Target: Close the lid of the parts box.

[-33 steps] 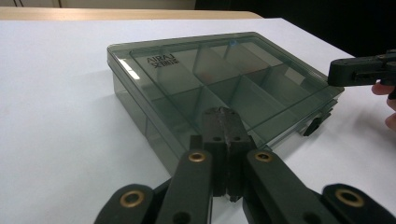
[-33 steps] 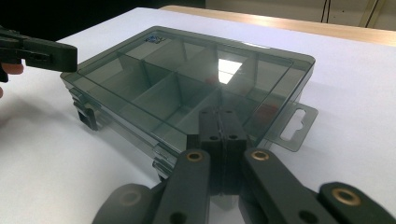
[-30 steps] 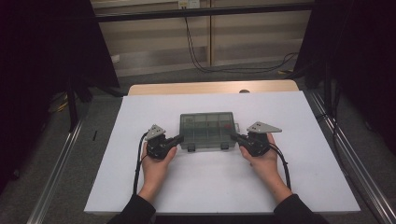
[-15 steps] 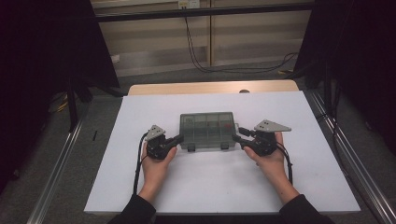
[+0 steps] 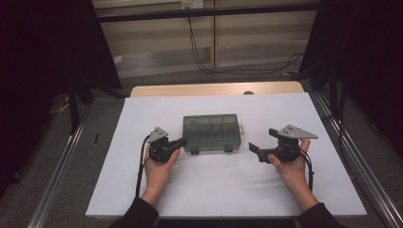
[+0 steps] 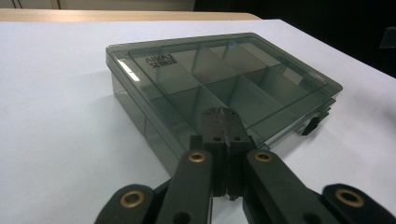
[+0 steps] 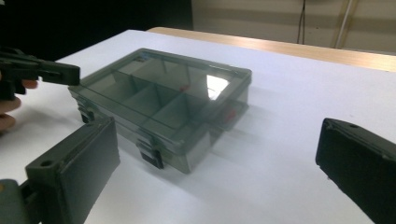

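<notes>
Two hands, two black two-jaw grippers, one box. Left gripper [image 5: 181, 141] sits in the person's left hand [image 5: 157, 166] at the near-left corner of the box; in the left gripper view its jaws are pressed fully together with nothing between them, tips [image 6: 223, 122] resting at or just over the lid's near edge, actual contact can't be confirmed. Right gripper [image 5: 263, 145] in the right hand [image 5: 291, 166] is off to the box's right, clear of it, jaws spread wide and holding nothing; the right gripper view shows the two jaw pads far apart with bare counter between them. One cable trails back from each gripper along the forearm; each gripper carries one grey three-cornered plate on top. The smoke-grey translucent plastic compartment box [image 5: 211, 132] lies flat on the white counter [image 5: 223, 190] just past the grippers, roughly centre, lid shut. Two dark latches on its near long side, both look closed. Internal dividers visible through the lid, two rows; exact compartment count not readable. Something small and red [image 5: 231, 128] sits in a right-hand compartment, can't identify it. Beyond the white counter, one strip of light wooden tabletop edge [image 5: 214, 89].
</notes>
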Demonstrator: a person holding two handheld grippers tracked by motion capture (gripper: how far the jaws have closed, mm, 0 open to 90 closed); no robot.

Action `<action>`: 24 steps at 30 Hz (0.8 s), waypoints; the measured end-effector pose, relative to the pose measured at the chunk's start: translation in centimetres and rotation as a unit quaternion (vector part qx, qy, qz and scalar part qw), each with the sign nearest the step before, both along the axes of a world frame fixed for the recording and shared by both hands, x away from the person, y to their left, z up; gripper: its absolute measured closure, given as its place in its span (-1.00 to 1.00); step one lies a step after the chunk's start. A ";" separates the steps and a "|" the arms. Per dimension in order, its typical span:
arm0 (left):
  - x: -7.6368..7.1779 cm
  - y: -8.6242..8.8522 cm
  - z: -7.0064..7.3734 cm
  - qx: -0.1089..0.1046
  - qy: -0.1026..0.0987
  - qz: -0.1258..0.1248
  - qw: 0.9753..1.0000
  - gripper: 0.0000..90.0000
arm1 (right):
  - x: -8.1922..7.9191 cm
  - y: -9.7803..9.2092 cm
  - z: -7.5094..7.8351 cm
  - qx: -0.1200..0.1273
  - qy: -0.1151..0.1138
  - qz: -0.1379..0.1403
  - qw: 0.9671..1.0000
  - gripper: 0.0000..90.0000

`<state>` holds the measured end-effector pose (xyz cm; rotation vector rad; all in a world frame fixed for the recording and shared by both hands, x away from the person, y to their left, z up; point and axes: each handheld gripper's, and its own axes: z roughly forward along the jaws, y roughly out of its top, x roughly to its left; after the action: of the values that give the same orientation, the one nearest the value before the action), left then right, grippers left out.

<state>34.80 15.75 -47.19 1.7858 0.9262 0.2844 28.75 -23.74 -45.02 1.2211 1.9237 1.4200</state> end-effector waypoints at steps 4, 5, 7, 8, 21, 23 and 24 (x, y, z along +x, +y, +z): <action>0.0 0.0 0.0 0.000 0.001 0.000 1.000 1.00 | -0.6 -0.8 -0.2 -0.003 -0.001 -0.007 1.000 -1.00; 0.0 0.0 0.0 0.001 0.001 0.000 1.000 1.00 | -0.7 -1.1 -0.2 -0.005 0.001 -0.009 1.000 -1.00; 0.0 0.0 0.0 0.001 0.001 -0.001 1.000 1.00 | -1.1 -1.5 -0.1 -0.002 -0.005 -0.011 1.000 -1.00; 0.0 0.0 0.0 -0.001 0.001 -0.003 1.000 1.00 | -1.3 -1.7 0.0 -0.003 -0.005 -0.014 1.000 -1.00; 0.0 0.1 0.1 0.000 0.003 -0.002 1.000 1.00 | -2.6 -3.1 -0.3 -0.018 0.006 -0.025 1.000 -1.00; 0.0 0.2 0.2 0.001 0.000 0.002 1.000 1.00 | -2.8 -3.4 -0.6 -0.010 0.011 -0.028 0.999 -1.00; 0.0 0.3 0.3 0.001 0.001 0.003 1.000 1.00 | -2.9 -3.5 -0.7 -0.006 0.014 -0.029 0.999 -1.00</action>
<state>34.80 16.02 -46.94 1.7850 0.9338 0.2873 25.90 -27.23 -45.71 1.2861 1.8970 1.3676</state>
